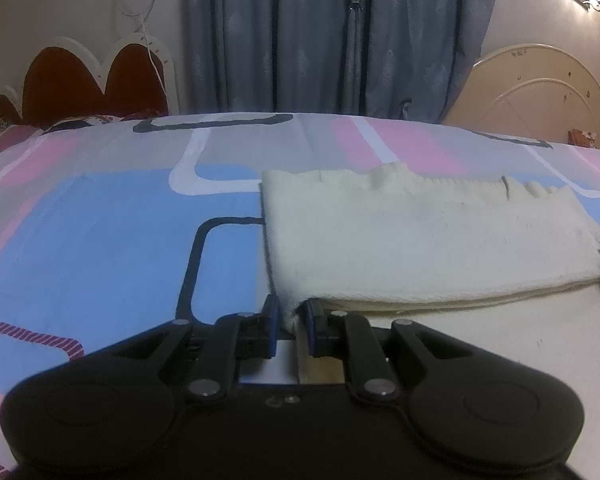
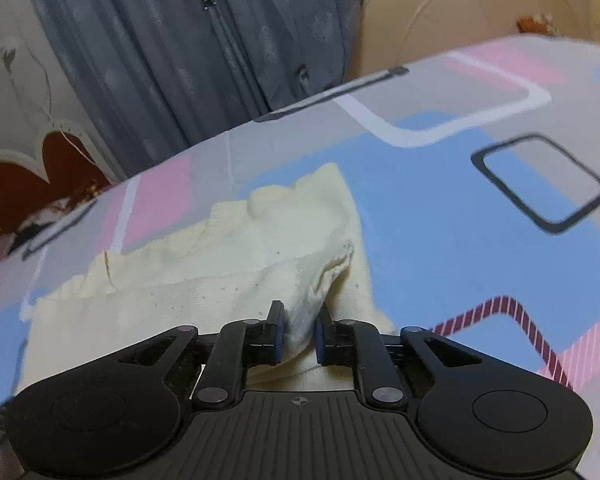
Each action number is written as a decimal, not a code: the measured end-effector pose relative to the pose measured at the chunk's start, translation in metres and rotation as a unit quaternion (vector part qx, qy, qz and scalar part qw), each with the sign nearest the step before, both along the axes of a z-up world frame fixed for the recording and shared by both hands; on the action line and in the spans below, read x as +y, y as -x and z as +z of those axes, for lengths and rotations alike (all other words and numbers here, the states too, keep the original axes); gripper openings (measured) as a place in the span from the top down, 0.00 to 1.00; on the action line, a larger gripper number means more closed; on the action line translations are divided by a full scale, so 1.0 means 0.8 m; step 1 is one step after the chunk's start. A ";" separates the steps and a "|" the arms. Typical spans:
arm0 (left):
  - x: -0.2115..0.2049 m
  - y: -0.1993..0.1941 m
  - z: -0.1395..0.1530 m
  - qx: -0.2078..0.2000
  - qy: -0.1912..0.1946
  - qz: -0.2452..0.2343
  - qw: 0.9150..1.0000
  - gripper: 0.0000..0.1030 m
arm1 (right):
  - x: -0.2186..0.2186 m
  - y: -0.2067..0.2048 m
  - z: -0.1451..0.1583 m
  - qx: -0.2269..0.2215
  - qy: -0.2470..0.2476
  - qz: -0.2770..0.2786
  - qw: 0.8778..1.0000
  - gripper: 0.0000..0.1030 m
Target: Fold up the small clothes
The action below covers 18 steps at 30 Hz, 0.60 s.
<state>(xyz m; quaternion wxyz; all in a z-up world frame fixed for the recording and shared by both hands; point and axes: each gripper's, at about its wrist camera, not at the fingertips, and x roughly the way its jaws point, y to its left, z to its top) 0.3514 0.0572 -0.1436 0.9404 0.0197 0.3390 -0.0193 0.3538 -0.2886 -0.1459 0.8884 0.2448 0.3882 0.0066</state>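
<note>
A small cream knitted garment lies on the patterned bed sheet, its near part doubled over in a fold. My left gripper is shut on the garment's near left corner. In the right wrist view the same garment spreads to the left and ahead. My right gripper is shut on a bunched corner of it, lifted slightly off the sheet. The ribbed edge of the garment lies at its far side.
The bed is covered in a blue, pink and grey sheet. Grey curtains hang behind it. A red and white headboard stands at the far left. A cream round panel stands at the far right.
</note>
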 end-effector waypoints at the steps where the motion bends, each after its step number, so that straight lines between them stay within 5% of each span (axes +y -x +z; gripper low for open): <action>1: 0.000 0.000 0.000 0.001 0.000 0.000 1.000 0.88 | 0.000 0.003 0.001 -0.001 0.017 -0.001 1.000 0.86; 5: 0.003 0.001 0.005 0.012 0.007 -0.004 1.000 0.87 | -0.006 0.007 -0.001 0.004 0.057 -0.008 0.998 0.90; 8: 0.004 0.007 0.022 0.013 0.016 -0.013 1.000 0.74 | -0.005 0.010 0.008 -0.016 0.070 -0.012 0.997 0.90; 12: 0.005 0.007 0.042 0.008 0.035 -0.016 0.999 0.65 | -0.007 -0.002 0.008 -0.017 0.047 0.001 0.999 0.70; 18: -0.008 -0.046 0.040 0.012 0.079 -0.010 0.997 0.62 | 0.013 -0.027 -0.001 -0.011 0.080 0.018 0.997 0.70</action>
